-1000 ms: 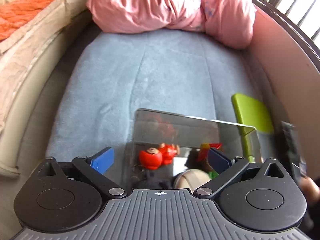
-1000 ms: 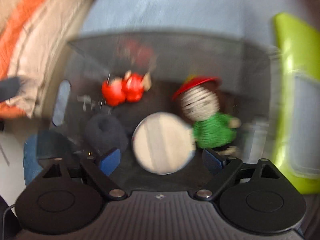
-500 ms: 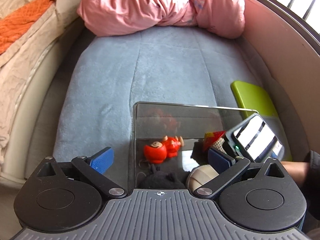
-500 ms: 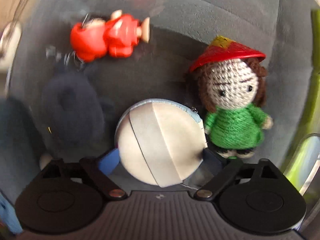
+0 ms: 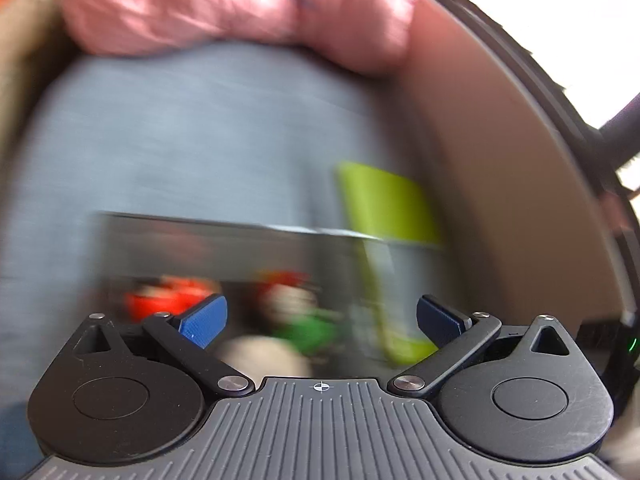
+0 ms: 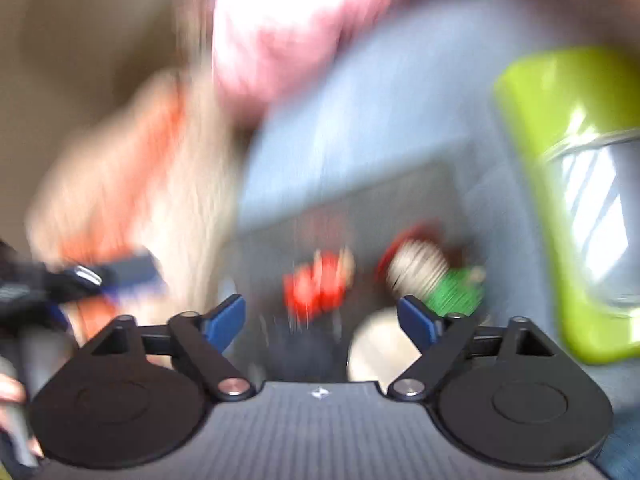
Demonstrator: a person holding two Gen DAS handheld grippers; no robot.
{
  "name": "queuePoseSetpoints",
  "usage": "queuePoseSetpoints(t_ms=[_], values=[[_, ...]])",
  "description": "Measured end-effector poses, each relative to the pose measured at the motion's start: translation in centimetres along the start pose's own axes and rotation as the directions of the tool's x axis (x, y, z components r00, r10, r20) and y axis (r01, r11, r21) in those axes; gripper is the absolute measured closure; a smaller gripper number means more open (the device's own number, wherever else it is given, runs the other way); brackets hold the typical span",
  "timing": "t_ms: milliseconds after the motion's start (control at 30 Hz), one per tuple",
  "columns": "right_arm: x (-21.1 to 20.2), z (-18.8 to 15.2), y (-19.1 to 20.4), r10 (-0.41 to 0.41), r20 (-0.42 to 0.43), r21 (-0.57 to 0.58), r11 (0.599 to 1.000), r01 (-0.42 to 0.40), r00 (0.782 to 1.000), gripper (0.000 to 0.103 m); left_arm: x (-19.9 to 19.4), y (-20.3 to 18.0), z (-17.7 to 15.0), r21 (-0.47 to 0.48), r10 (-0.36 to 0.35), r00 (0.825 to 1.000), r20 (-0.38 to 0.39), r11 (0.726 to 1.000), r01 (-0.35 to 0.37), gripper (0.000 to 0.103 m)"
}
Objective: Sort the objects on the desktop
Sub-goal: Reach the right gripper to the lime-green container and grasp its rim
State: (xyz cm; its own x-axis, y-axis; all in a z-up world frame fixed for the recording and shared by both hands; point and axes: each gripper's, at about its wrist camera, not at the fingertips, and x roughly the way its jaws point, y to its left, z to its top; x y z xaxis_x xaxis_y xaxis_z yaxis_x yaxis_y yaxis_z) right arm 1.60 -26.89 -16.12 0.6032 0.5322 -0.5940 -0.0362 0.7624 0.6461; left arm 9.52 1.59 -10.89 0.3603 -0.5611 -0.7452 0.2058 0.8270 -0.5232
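A clear box (image 5: 240, 236) on the blue-grey blanket holds a red figure (image 5: 160, 300), a crochet doll (image 5: 304, 320) in a red hat and green dress, and a round white pouch (image 5: 260, 356). My left gripper (image 5: 322, 320) hovers open over the box's near side, holding nothing. The right wrist view is badly blurred; it shows the red figure (image 6: 316, 284), the doll (image 6: 436, 276), the pouch (image 6: 376, 344) and a dark soft thing (image 6: 304, 352). My right gripper (image 6: 322, 318) is above them with its jaws opening, and nothing is gripped between them.
A lime green tray (image 5: 384, 204) lies right of the box, with something clear and shiny (image 6: 592, 216) on it. Pink bedding (image 5: 240, 4) fills the far end and a brown board (image 5: 500, 160) runs along the right. Orange and beige cloth (image 6: 132, 184) lies left.
The right gripper, which had the white pouch between its fingers, has risen and pulled back, leaving the pouch in the box. The left gripper has swung toward the right. Both views are now motion-blurred.
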Motion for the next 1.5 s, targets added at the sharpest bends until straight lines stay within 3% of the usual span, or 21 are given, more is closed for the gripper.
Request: queuePoseSetpoints(t_ms=[67, 133, 200, 300, 400, 500, 567, 633, 867, 1067, 1133, 1233, 1367, 1500], values=[[-5.7, -0.6, -3.6, -0.053, 0.214, 0.128, 0.991, 0.026, 0.975, 0.009, 3.0, -2.9, 0.0, 0.000, -0.092, 0.992, -0.083, 0.996, 0.092, 0.000], [-9.9, -1.9, -8.4, -0.137, 0.331, 0.287, 0.957, 0.038, 0.934, 0.009, 5.9, -5.8, -0.7, -0.014, -0.164, 0.973, -0.165, 0.986, 0.164, 0.000], [-11.9, -3.0, -13.5, -0.168, 0.333, 0.439, 0.899, 0.005, 0.928, 0.008, 8.1, -8.3, -1.8, -0.025, -0.208, 0.951, -0.230, 0.978, 0.207, 0.000], [-12.1, -4.5, -19.7, -0.132, 0.302, 0.567, 0.821, -0.067, 0.944, 0.008, 10.0, -10.9, -3.3, 0.006, -0.190, 0.932, -0.309, 0.980, 0.201, 0.000], [-10.3, -5.4, -23.7, -0.119, 0.254, 0.622, 0.780, -0.068, 0.960, 0.008, 10.2, -11.8, -4.0, 0.043, -0.113, 0.943, -0.314, 0.990, 0.133, 0.000], [-7.8, -6.7, -26.8, -0.091, 0.206, 0.684, 0.725, -0.076, 0.974, 0.011, 10.0, -11.2, -4.2, 0.019, -0.075, 0.952, -0.296, 0.996, 0.084, 0.000], [-6.7, -7.5, -28.6, -0.075, 0.225, 0.723, 0.681, -0.115, 0.972, 0.009, 10.0, -10.6, -4.2, -0.006, -0.061, 0.955, -0.289, 0.998, 0.061, 0.000], [-4.7, -8.1, -29.9, -0.072, 0.208, 0.741, 0.662, -0.109, 0.976, 0.007, 10.4, -10.2, -4.2, -0.021, -0.045, 0.955, -0.294, 0.999, 0.041, 0.000], [-3.2, -6.4, -31.0, -0.072, 0.157, 0.727, 0.683, -0.066, 0.985, 0.005, 11.8, -10.1, -4.2, -0.013, -0.041, 0.942, -0.333, 0.999, 0.039, 0.000], [-2.4, -5.8, -31.2, -0.137, 0.139, 0.783, 0.622, -0.024, 0.981, 0.000, 12.8, -9.1, -4.6, -0.042, -0.051, 0.934, -0.354, 0.998, 0.038, 0.000], [-2.2, -5.5, -30.7, -0.168, 0.130, 0.781, 0.624, 0.003, 0.977, 0.000, 12.9, -8.6, -4.4, -0.058, -0.056, 0.933, -0.356, 0.998, 0.037, 0.000], [-3.1, -5.5, -29.3, -0.168, 0.206, 0.727, 0.686, -0.036, 0.964, 0.002, 12.9, -7.9, -4.0, -0.074, -0.060, 0.933, -0.354, 0.997, 0.036, 0.000], [-4.6, -5.7, -27.0, -0.103, 0.337, 0.612, 0.780, -0.135, 0.936, 0.005, 13.3, -7.2, -3.7, -0.097, -0.074, 0.933, -0.352, 0.994, 0.042, 0.000], [-5.0, -5.9, -26.0, -0.073, 0.386, 0.558, 0.812, -0.170, 0.920, 0.005, 13.5, -6.5, -3.9, -0.117, -0.094, 0.928, -0.362, 0.992, 0.055, 0.000]])
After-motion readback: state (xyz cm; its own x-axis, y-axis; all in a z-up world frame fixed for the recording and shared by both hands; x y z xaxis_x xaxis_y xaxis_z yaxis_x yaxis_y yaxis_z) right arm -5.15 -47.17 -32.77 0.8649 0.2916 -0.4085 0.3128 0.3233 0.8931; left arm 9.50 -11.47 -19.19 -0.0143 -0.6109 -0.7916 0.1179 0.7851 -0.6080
